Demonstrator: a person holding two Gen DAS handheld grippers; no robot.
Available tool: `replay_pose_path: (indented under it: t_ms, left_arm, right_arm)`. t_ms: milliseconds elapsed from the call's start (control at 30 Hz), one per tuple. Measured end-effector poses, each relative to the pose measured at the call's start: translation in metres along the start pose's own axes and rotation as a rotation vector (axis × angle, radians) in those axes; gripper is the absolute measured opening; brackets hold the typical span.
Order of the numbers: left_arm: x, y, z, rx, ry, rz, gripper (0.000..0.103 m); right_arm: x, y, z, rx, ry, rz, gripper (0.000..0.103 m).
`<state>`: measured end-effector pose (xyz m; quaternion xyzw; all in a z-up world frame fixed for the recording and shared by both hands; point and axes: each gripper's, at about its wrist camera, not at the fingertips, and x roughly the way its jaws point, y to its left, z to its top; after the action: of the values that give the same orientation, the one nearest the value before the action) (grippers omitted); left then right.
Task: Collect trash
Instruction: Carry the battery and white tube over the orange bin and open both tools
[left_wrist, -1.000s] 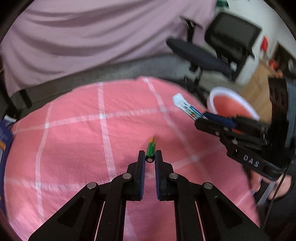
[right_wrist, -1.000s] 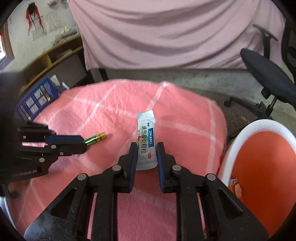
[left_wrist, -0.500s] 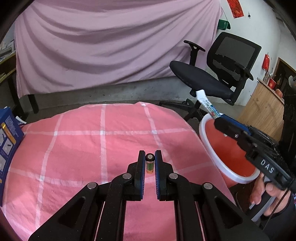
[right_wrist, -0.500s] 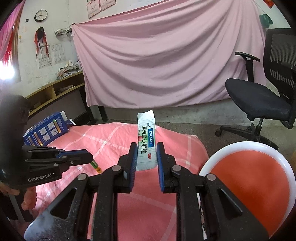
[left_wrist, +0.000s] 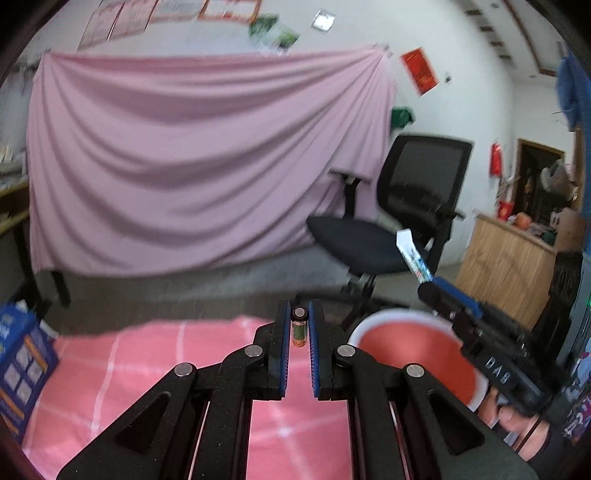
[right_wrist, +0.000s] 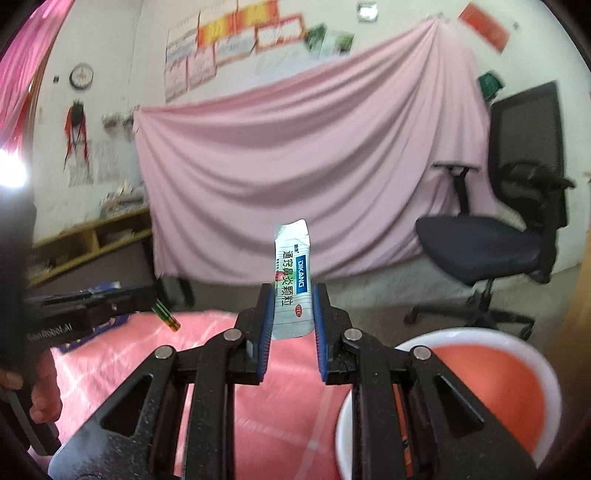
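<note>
My left gripper (left_wrist: 299, 314) is shut on a small green and orange battery (left_wrist: 299, 328), held up above the pink checked cloth (left_wrist: 147, 369). The battery also shows in the right wrist view (right_wrist: 166, 315). My right gripper (right_wrist: 292, 295) is shut on a white medicine sachet (right_wrist: 291, 280) with blue print, which stands upright between the fingers. The sachet also shows in the left wrist view (left_wrist: 412, 255). A red bin with a white rim (left_wrist: 417, 350) stands to the right of the cloth, below my right gripper; it also shows in the right wrist view (right_wrist: 491, 387).
A blue printed box (left_wrist: 22, 365) lies at the cloth's left edge. A black office chair (left_wrist: 399, 221) stands behind the bin. A pink sheet (left_wrist: 184, 166) hangs at the back. A wooden cabinet (left_wrist: 506, 266) is at the right.
Both grippers have risen well above the cloth, carrying the battery and the sachet with them. The views now tilt up toward the back wall.
</note>
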<state>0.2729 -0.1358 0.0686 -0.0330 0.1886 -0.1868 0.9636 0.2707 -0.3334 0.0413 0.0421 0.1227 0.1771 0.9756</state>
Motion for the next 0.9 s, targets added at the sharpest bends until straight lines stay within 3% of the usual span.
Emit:
replay_pose_path:
  t_ms: [167, 367, 600, 900]
  left_arm:
    - [-0.002, -0.041, 0.010, 0.047, -0.099, -0.072, 0.007]
    - [0.010, -0.081, 0.011, 0.084, -0.117, -0.154, 0.007]
    - [0.034, -0.116, 0.008, 0.096, -0.072, -0.215, 0.007]
    - [0.065, -0.133, 0.000, 0.073, 0.043, -0.221, 0.007]
  right_arm:
    - [-0.035, -0.015, 0.011, -0.003, -0.140, -0.104, 0.039]
    - [-0.063, -0.038, 0.014, 0.006, -0.203, -0.200, 0.039]
    - [-0.079, -0.068, 0.005, 0.036, -0.162, -0.264, 0.039]
    - [-0.073, -0.094, -0.011, 0.078, -0.035, -0.305, 0.039]
